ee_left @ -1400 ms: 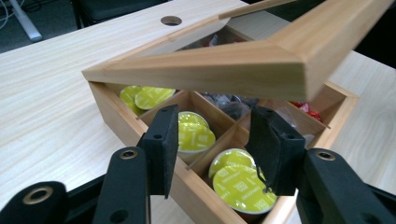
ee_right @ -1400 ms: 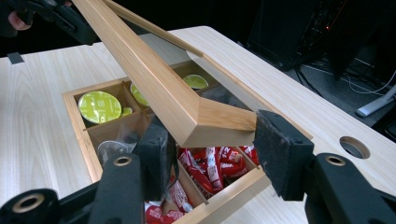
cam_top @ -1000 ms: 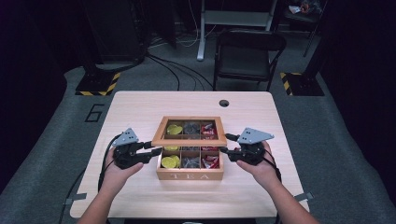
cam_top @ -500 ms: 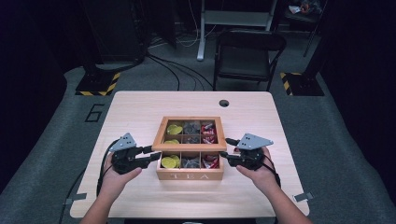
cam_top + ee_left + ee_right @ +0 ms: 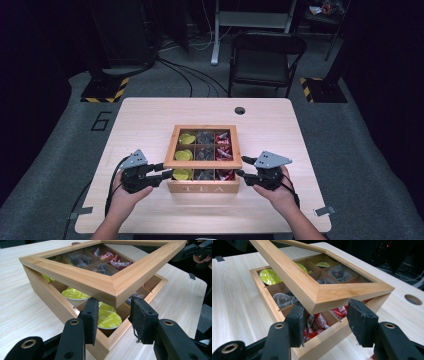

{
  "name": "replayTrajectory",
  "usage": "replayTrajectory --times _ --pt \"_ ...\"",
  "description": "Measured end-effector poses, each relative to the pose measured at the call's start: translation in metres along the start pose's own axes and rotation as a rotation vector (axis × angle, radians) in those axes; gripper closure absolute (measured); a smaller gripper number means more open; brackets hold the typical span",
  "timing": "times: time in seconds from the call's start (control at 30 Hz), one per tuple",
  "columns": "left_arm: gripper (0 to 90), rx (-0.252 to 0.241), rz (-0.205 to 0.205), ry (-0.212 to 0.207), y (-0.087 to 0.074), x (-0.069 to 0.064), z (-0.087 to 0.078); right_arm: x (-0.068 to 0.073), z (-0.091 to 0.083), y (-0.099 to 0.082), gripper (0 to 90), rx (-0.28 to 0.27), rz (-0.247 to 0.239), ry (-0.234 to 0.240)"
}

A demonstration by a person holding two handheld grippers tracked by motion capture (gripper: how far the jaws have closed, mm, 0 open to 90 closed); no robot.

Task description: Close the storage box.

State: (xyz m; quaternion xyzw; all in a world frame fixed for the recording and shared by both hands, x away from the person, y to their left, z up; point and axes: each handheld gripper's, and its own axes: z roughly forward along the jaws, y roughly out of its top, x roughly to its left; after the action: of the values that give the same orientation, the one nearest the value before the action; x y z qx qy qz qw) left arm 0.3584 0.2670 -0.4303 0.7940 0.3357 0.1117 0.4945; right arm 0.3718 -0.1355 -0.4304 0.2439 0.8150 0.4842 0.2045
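My left gripper [image 5: 162,171] sits at the tea box's [image 5: 203,187] front-left corner, jaws parted on either side of the raised lid's [image 5: 110,282] corner, not clamping it that I can see; I reckon the lid rests on them, propped. The box sits mid-table [image 5: 150,115], green capsules [image 5: 109,316] in its left cells (grey sachets in the middle), red packets [image 5: 319,322] right. At the box's front-right corner my right gripper [image 5: 241,167] mirrors that, jaws spread beside the lid corner, so both sides lift evenly.
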Motion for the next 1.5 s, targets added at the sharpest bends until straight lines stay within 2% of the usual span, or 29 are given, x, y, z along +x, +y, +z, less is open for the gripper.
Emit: replayTrajectory --times 0.07,0.1,0.23,0.37,0.4,0.63,0.67,0.77,0.97,1.2,1.4,1.5 --pt "59.8 0.005 -0.005 -0.004 -0.002 0.000 0.000 0.002 0.000 -0.002 49.6 0.007 0.024 0.001" --pt "60.3 0.000 -0.005 -0.006 -0.002 0.001 0.000 0.001 0.001 -0.003 49.6 0.002 0.021 0.004" --pt "61.1 -0.001 -0.025 -0.014 -0.006 0.001 0.001 0.003 0.002 -0.007 49.5 -0.002 0.072 0.011" --pt "61.1 0.001 -0.030 -0.013 -0.009 0.002 0.002 0.004 0.002 -0.009 49.5 0.006 0.099 0.027" --pt "61.1 0.003 -0.039 -0.011 -0.010 0.002 0.002 0.003 0.001 -0.012 49.8 0.009 0.107 0.045" --pt "60.9 0.024 -0.031 -0.008 -0.015 0.001 0.005 0.003 0.002 -0.020 51.1 0.016 0.159 0.079" --pt "60.9 0.015 -0.032 -0.001 -0.016 0.001 0.006 0.004 0.002 -0.020 51.7 0.019 0.171 0.083" --pt "60.9 0.025 -0.035 -0.012 -0.018 0.001 0.006 0.004 0.002 -0.022 52.3 0.021 0.169 0.085" --pt "60.9 0.011 -0.034 -0.002 -0.021 0.000 0.008 0.006 0.003 -0.025 53.2 0.021 0.176 0.086" --pt "60.8 0.017 -0.031 -0.009 -0.024 0.000 0.008 0.008 0.004 -0.027 53.5 0.026 0.179 0.078" --pt "60.7 0.019 -0.037 -0.010 -0.027 -0.001 0.009 0.011 0.007 -0.028 53.7 0.035 0.154 0.073" --pt "60.6 0.024 -0.031 -0.005 -0.028 -0.001 0.009 0.012 0.007 -0.030 53.7 0.041 0.159 0.075"
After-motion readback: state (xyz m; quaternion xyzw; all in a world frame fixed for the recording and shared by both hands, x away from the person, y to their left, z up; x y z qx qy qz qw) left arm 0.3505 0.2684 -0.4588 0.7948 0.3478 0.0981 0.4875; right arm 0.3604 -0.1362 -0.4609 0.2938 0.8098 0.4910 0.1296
